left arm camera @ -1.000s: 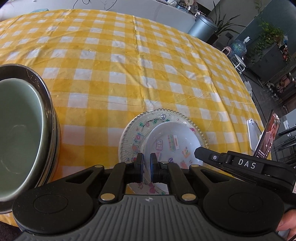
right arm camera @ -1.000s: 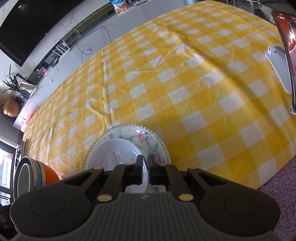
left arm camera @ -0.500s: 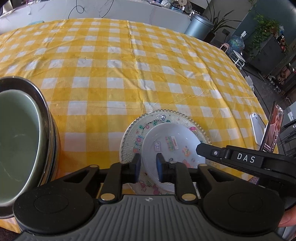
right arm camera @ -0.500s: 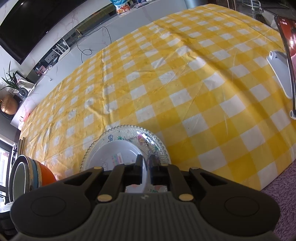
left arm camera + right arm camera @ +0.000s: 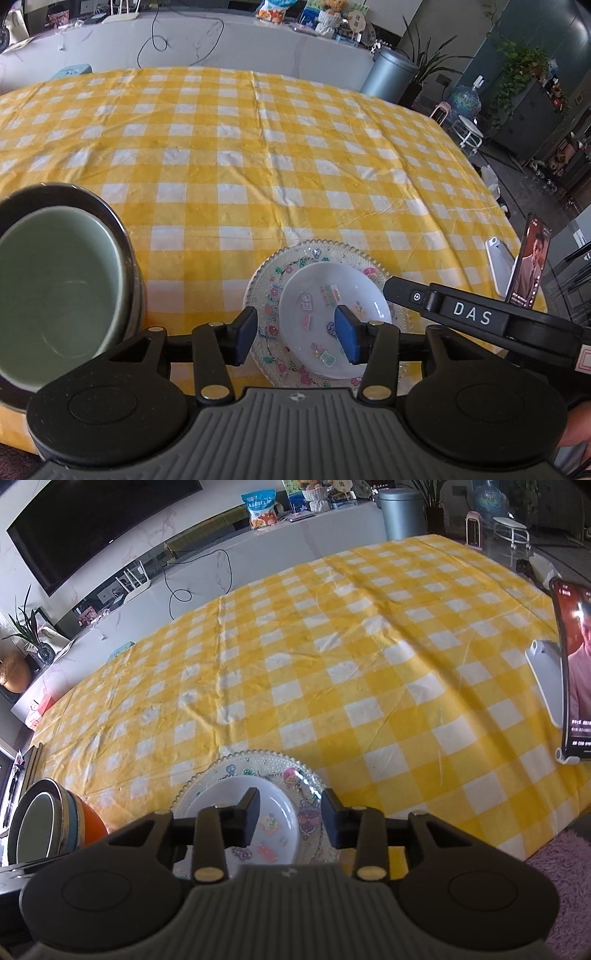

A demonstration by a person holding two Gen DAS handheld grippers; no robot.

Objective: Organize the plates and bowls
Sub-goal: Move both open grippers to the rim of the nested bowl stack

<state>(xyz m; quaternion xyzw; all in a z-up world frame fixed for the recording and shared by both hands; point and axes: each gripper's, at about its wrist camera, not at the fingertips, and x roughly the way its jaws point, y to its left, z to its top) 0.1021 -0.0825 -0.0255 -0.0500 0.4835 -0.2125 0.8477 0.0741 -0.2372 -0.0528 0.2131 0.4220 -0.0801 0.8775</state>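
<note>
With both the left tongs (image 5: pixel 293 334) and right tongs (image 5: pixel 290 816) just opened and empty, the small white sticker-decorated dish (image 5: pixel 334 319), resting off-centre on the clear beaded glass plate (image 5: pixel 267 291) near the bench's (image 5: pixel 258 166) near edge, could slide if a finger clips it.

One plate (image 5: pixel 266 291), one white bowl (image 5: pixel 332 314), perhaps four stacked bowls (image 5: pixel 62 823).

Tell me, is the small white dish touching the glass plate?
Touching. The left wrist view shows the small white dish sitting directly on the glass plate.
</note>
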